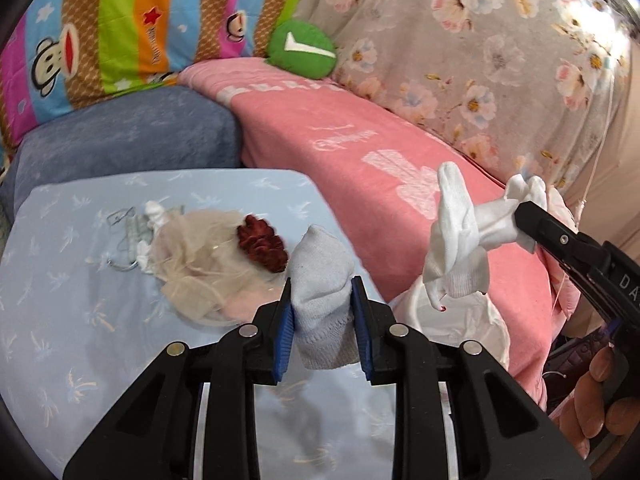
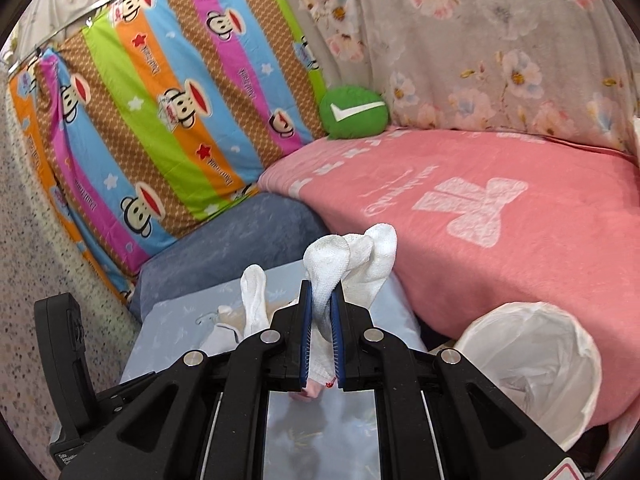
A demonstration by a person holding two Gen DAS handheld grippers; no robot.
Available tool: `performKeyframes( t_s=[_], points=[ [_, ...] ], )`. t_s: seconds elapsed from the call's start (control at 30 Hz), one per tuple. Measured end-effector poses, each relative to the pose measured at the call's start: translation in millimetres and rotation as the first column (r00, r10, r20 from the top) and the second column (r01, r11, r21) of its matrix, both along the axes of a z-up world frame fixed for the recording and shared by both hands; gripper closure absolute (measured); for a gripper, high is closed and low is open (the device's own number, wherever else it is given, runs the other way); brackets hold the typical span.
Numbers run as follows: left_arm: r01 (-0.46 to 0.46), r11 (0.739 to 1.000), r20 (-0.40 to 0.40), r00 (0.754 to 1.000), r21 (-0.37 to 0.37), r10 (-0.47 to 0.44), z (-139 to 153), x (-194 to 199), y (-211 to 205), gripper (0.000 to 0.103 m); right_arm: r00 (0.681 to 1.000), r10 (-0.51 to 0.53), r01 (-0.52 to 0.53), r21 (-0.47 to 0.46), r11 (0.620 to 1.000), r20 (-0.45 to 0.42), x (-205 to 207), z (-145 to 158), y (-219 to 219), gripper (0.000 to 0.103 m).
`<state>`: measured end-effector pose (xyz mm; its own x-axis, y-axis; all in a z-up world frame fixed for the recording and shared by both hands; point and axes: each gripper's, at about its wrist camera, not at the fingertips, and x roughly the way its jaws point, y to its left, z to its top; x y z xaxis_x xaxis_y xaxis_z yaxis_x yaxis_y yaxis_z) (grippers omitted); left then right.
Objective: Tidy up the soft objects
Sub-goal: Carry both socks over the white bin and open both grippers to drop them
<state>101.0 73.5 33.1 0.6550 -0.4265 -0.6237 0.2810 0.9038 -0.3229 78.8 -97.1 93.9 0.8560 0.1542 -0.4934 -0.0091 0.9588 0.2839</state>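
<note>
Left gripper (image 1: 322, 312) clamped on grey sock (image 1: 320, 280), held above light-blue pad (image 1: 72, 280). Right gripper (image 2: 320, 344) pinching white socks (image 2: 352, 260), up off the surface. Step, prob: both loads lifted, mid-sort. Next: carry to white-lined bin (image 2: 560, 340) by bed edge, or lay w/ tulle pile (image 1: 192, 268) & dark-red scrunchie (image 1: 262, 248); can't tell which. Beyond: pink blanket (image 2: 520, 264), green cushion (image 2: 354, 112), striped monkey quilt (image 2: 160, 120).

Grey sock (image 1: 322, 300): bunched, pinched mid-body, both ends flaring out, held above the light-blue cloth. White socks (image 1: 460, 248): bundle clamped at one end, rest drooping, cuffs loose, over the pink blanket's edge. Dark-red scrunchie (image 1: 262, 249) and sheer beige fabric (image 1: 196, 268) lie touching on the blue cloth.
</note>
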Motion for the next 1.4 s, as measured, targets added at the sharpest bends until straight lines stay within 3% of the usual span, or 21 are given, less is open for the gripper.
performKeyframes(
  t_s=[0.4, 0.83, 0.97, 1.07, 1.1, 1.4],
  points=[
    [0.165, 0.986, 0.083, 0.982, 0.035, -0.167, 27, -21, -87, 0.077, 0.990, -0.129, 0.130, -0.011, 0.991, 0.050, -42, 23, -80, 0.094],
    [0.315, 0.946, 0.056, 0.946, 0.077, -0.320, 22, -31, -167, 0.075, 0.973, -0.228, 0.229, -0.025, 0.973, 0.035, -60, 18, -145, 0.093],
    [0.332, 0.940, 0.050, 0.941, 0.076, -0.336, 21, -31, -182, 0.066, 0.969, -0.246, 0.247, -0.017, 0.969, 0.028, -61, 16, -159, 0.088],
    [0.314, 0.945, 0.074, 0.944, 0.086, -0.321, 24, -34, -187, 0.040, 0.966, -0.259, 0.259, -0.004, 0.966, 0.021, -61, 13, -168, 0.085],
    [0.308, 0.947, 0.083, 0.945, 0.093, -0.316, 24, -35, -189, 0.037, 0.964, -0.265, 0.266, -0.003, 0.964, 0.023, -62, 12, -170, 0.080],
    [0.286, 0.949, 0.077, 0.951, 0.134, -0.298, 18, -35, -194, 0.037, 0.962, -0.272, 0.272, 0.004, 0.962, 0.016, -66, 8, -175, 0.073]
  ],
)
